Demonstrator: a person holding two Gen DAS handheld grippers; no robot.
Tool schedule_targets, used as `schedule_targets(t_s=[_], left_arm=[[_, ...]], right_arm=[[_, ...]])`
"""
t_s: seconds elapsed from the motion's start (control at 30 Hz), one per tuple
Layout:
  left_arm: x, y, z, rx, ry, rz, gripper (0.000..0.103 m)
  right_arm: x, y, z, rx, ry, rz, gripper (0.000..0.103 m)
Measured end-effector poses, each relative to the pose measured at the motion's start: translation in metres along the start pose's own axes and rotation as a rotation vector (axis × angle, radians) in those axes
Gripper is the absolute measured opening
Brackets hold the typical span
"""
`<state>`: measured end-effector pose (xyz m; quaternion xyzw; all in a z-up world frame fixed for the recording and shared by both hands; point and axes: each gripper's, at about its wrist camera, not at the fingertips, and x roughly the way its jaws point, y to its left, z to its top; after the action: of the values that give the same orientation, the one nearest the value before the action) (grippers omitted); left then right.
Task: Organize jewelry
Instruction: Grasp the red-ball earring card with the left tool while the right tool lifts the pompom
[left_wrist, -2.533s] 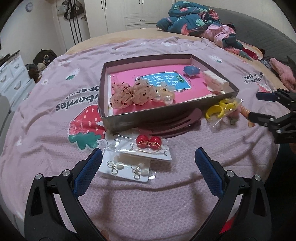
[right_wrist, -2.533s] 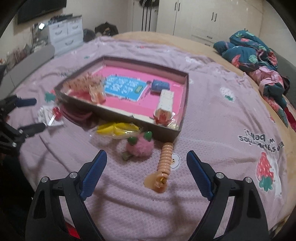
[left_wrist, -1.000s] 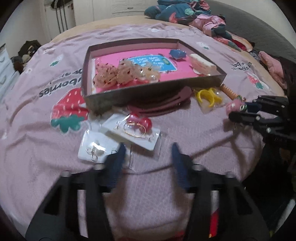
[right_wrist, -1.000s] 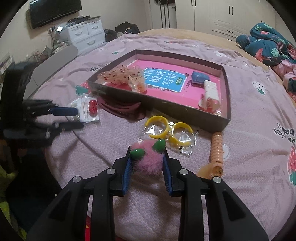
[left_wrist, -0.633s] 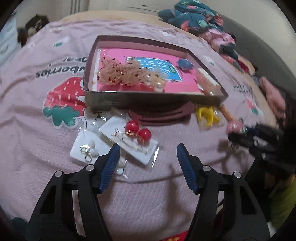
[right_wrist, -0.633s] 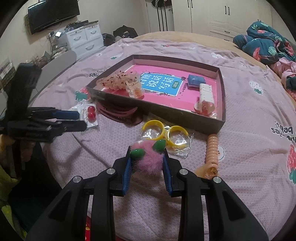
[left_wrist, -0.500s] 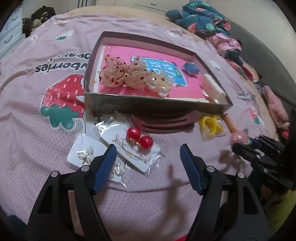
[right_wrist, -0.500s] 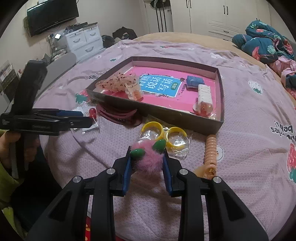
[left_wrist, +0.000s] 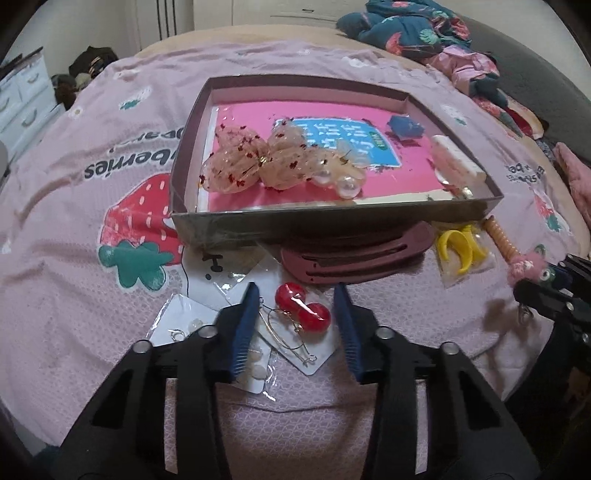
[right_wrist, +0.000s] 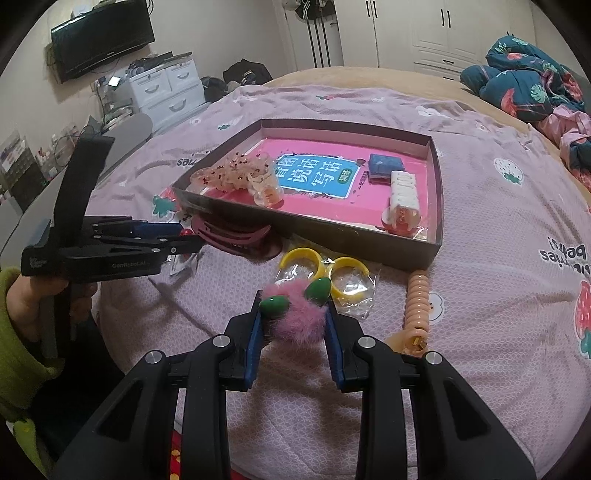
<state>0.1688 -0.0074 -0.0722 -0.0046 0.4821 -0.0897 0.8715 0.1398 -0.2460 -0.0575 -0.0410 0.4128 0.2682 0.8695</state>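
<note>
Left claw (left_wrist: 295, 295) closing around two red earrings (left_wrist: 302, 307)

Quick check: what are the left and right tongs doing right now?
Left tongs: closing around the red earrings card, pads not yet pressing.
Right tongs: shut on the pink pom-pom.
</note>
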Motion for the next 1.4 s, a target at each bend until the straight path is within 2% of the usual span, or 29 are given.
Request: schedule_targets(t_s=[0.37, 0.47, 0.57, 0.63, 0.77, 0.9, 0.97, 1.1, 1.2, 1.4], left_arm=[[-0.02, -0.026, -0.021, 0.105, -0.007, -0.09, 0.014], [-0.021, -0.036, -0.026, 0.15, -0.007, -0.079, 0.014], [-0.024, -0.038, -0.028, 0.146, -0.008, -0.074, 0.016], [-0.022, -0.04, -0.03, 0.158, 0.01, -0.047, 0.032], [-0.011, -0.038, -0.035, 0.165, 0.056, -0.024, 0.043], [-0.002, -0.037, -0.031, 0.157, 0.063, -0.035, 0.044], [0.0, -0.037, -0.028, 0.146, 0.06, -0.045, 0.034], [-0.004, -0.04, -0.028, 0.161, 0.061, -0.057, 0.032], [-0.017, -0.041, -0.031, 0.156, 0.06, -0.114, 0.032], [-0.054, -0.045, -0.03, 0.184, -0.002, -0.137, 0.032]], right_arm=[[-0.003, -0.004, 0.001, 0.016, -0.011, 0.002, 0.028], [-0.005, -0.004, 0.001, 0.021, -0.015, 0.004, 0.028], [-0.006, -0.005, 0.001, 0.023, -0.019, 0.005, 0.028], [-0.007, -0.005, 0.001, 0.024, -0.024, 0.007, 0.028], [-0.008, -0.004, 0.001, 0.024, -0.029, 0.009, 0.028], [-0.01, -0.003, 0.002, 0.024, -0.034, 0.01, 0.028], [-0.011, -0.003, 0.004, 0.025, -0.038, 0.008, 0.028], [-0.018, -0.004, 0.009, 0.026, -0.056, 0.008, 0.028], [-0.027, -0.005, 0.019, 0.023, -0.084, 0.012, 0.028], [-0.042, -0.01, 0.043, 0.015, -0.141, 0.004, 0.028]])
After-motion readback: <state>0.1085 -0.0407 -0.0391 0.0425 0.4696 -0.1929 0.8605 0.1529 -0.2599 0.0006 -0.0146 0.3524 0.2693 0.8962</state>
